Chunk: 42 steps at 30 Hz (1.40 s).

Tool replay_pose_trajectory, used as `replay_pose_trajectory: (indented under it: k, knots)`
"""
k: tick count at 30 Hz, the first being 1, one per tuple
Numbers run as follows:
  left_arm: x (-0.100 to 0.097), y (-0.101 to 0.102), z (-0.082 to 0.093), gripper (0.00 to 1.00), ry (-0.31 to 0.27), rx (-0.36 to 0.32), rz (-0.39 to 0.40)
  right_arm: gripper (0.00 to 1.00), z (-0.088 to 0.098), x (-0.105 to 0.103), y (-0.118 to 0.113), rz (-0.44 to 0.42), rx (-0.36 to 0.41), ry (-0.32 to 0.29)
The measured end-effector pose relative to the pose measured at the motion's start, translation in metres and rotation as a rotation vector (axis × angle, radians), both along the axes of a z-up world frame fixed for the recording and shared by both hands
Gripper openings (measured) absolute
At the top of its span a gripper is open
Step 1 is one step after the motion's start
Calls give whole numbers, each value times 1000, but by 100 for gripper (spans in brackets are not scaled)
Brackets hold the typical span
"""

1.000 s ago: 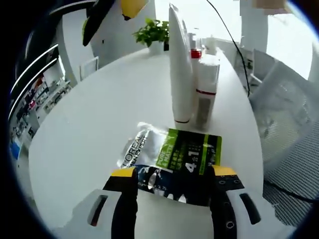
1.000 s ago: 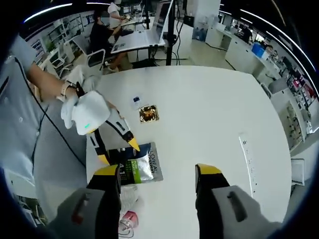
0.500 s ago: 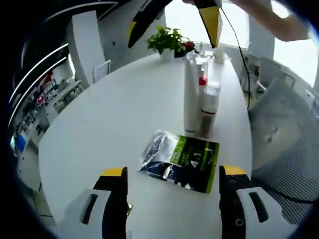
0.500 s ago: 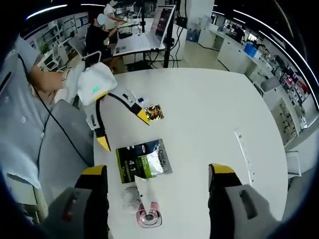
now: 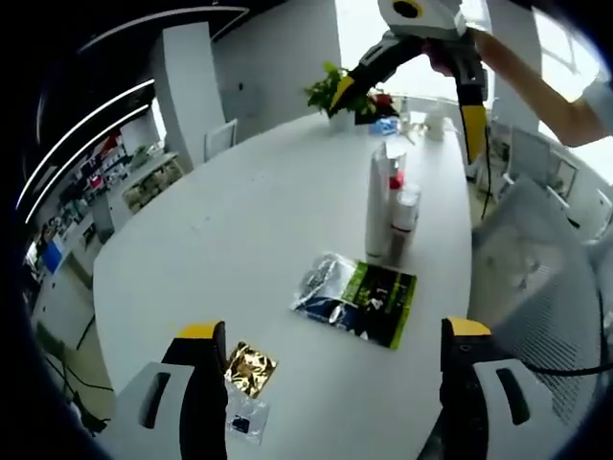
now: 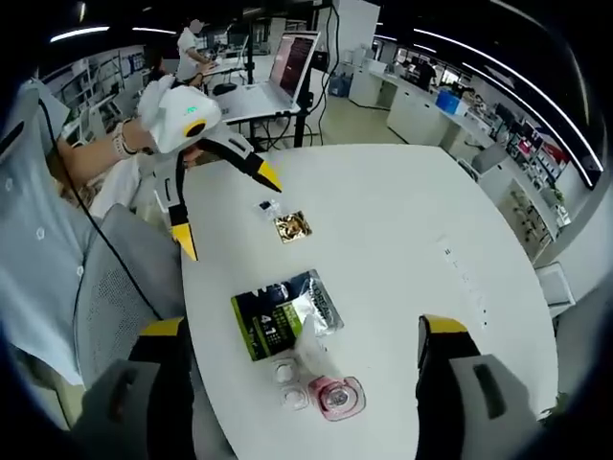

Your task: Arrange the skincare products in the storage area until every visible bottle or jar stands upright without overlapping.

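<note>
Both tongs hang spread and empty above the counter [image 5: 211, 220]; approach the flat pouch [image 5: 356, 300] at 12 o'clock squarely, sparing the upright bottles [image 5: 388, 201].

We have let go of the flat green-and-black sachet pack [image 5: 356, 303] — a second ago it sat between the left gripper [image 5: 330, 356] jaws, now it lies free on the white round table [image 5: 239, 230], both grippers raised clear — jaws spread wide.

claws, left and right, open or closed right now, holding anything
Left claw: open, holding nothing.
Right claw: open, holding nothing.
</note>
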State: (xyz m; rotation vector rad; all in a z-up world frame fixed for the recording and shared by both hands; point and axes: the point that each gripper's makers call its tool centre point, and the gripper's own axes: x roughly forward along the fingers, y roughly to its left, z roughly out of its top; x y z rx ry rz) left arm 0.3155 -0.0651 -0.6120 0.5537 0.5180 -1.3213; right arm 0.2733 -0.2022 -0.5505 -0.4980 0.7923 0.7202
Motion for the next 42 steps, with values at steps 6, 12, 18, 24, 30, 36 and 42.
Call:
replay_pose_trajectory:
  k: [6,12,18,24,30,36,42]
  knots:
    - [-1,16,7,97,-4,-23,30,100,0,-21,0,-57,20,-26]
    - [-6,34,9,97,-13,-18,55,100,4,-33,-3,-121,13,-76]
    - [-7,48,14,97,-26,-32,89,100,8,-37,-7,-180,8,-146]
    - [-2,61,18,97,-26,-55,130,99,6,-44,-9,-239,18,-170]
    - [3,67,24,97,-31,-81,176,92,-4,-58,-5,-283,42,-159]
    - [9,70,22,97,-17,-85,192,74,-3,-63,2,-305,90,-197]
    - [9,68,19,97,-5,-78,191,56,-12,-64,11,-296,131,-166]
